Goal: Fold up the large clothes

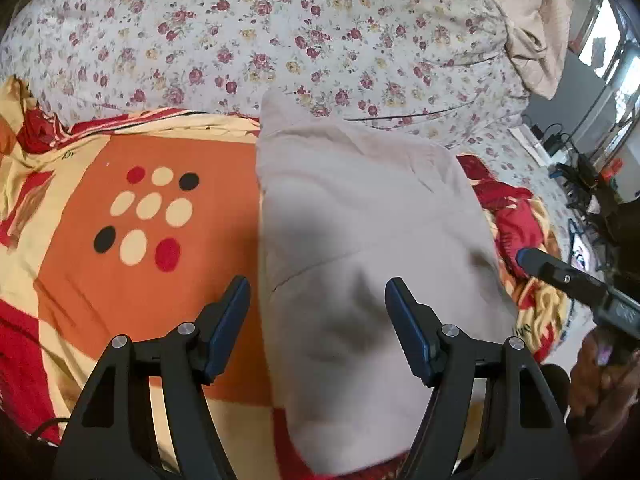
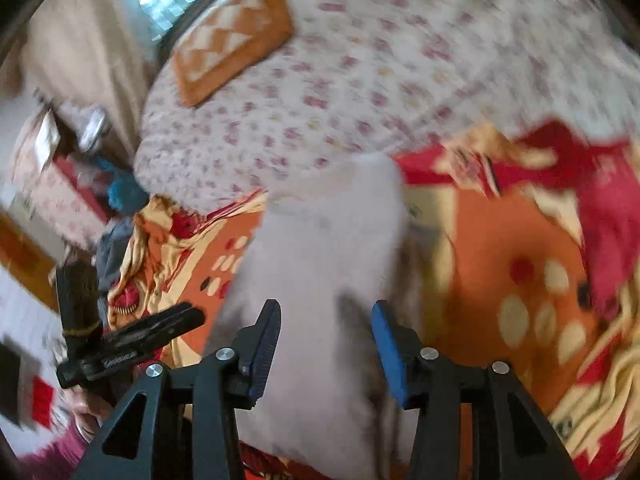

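Both my grippers, left gripper (image 1: 318, 300) and right gripper (image 2: 326, 324), hover spread over the white garment (image 1: 360, 216), flat on the blanket (image 1: 160, 152) for folding.

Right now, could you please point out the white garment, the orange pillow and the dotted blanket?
white garment (image 1: 360, 208): left wrist view, middle of the folded cloth.
orange pillow (image 2: 234, 36): right wrist view, centre of its top face.
dotted blanket (image 1: 152, 212): left wrist view, orange dotted panel.

home bedroom: floral bedsheet (image 1: 280, 32), patterned blanket (image 1: 120, 168)
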